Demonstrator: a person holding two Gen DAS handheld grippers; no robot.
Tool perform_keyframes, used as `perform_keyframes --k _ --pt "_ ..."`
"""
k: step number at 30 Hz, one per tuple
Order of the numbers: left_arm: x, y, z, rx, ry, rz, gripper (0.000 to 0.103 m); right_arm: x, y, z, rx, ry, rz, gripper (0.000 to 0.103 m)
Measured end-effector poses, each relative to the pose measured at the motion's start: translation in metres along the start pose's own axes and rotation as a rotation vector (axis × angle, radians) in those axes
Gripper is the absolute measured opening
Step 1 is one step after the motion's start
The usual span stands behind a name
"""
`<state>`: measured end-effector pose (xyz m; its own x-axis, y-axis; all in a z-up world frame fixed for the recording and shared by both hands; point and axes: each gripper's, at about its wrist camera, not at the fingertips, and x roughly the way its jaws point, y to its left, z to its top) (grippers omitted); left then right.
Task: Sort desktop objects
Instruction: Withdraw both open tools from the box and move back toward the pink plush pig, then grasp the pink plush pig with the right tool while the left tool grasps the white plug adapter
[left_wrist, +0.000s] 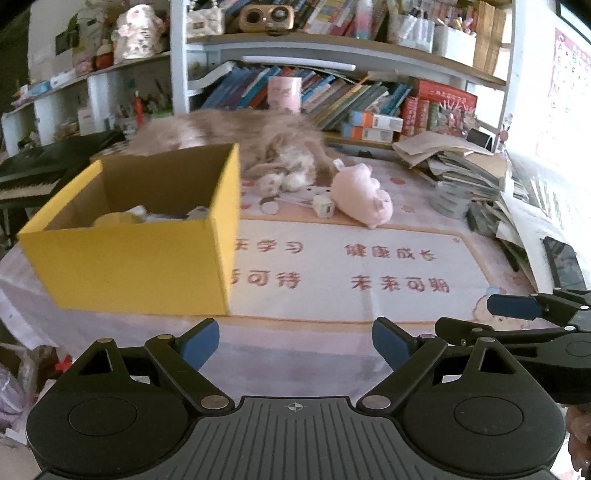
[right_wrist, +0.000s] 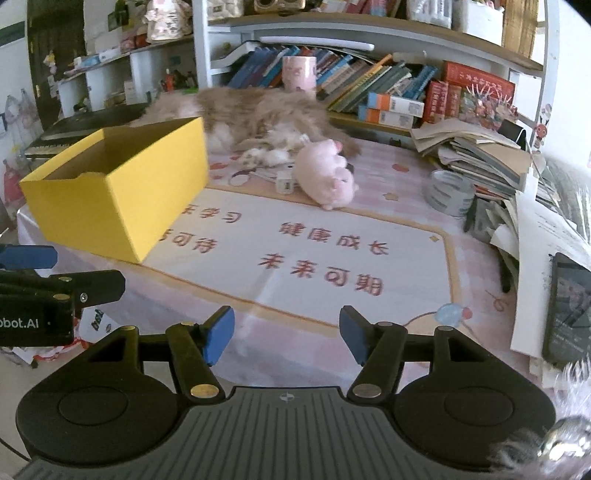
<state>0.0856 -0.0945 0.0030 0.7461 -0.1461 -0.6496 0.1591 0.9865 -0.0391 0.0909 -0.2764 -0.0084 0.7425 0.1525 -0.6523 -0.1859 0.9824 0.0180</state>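
1. Left wrist view: left tongs (left_wrist: 295, 341) hovering low over the tabletop (left_wrist: 332, 354) near its front edge, released, blue pads wide apart w/ nothing btwn them.
2. Right tongs (left_wrist: 513, 306) showing at the right edge of the same view, beside the left ones; in the right wrist view the right tongs (right_wrist: 287, 334) are likewise gaping, nothing gripped.
3. Yellow box (left_wrist: 147, 236) sitting on the tabletop ahead & left of the left tongs, well apart from both pairs, top open; a few items lying inside, too blurry to ID.
4. Pink plush pig (left_wrist: 364, 197) lying on its side farther back, ahead & slightly right of the left tongs, apart from them. In the right wrist view the pig (right_wrist: 327, 175) is lying roughly straight ahead, past the printed mat (right_wrist: 314, 251).
5. Small white cube-like item (left_wrist: 324, 206) resting just beside the pig on its left, looking like it's touching or nearly so.
6. Fluffy cat (left_wrist: 258, 144) sprawling behind the box & pig.
7. Tape roll (right_wrist: 448, 192) sitting at right, next to a stack of books & papers (right_wrist: 480, 151); dark tablet (right_wrist: 569, 310) lying at the far right edge.
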Motion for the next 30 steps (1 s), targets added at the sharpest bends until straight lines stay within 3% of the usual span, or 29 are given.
perform_keyframes --k 14,30 --pt "0.044 -0.060 0.024 0.015 0.023 -0.008 0.092 0.023 -0.071 0.007 0.023 0.032 -0.001 0.062" --pt "0.077 -0.072 0.057 0.004 0.013 0.084 0.092 0.070 -0.107 0.043 0.003 0.010 0.052 0.065"
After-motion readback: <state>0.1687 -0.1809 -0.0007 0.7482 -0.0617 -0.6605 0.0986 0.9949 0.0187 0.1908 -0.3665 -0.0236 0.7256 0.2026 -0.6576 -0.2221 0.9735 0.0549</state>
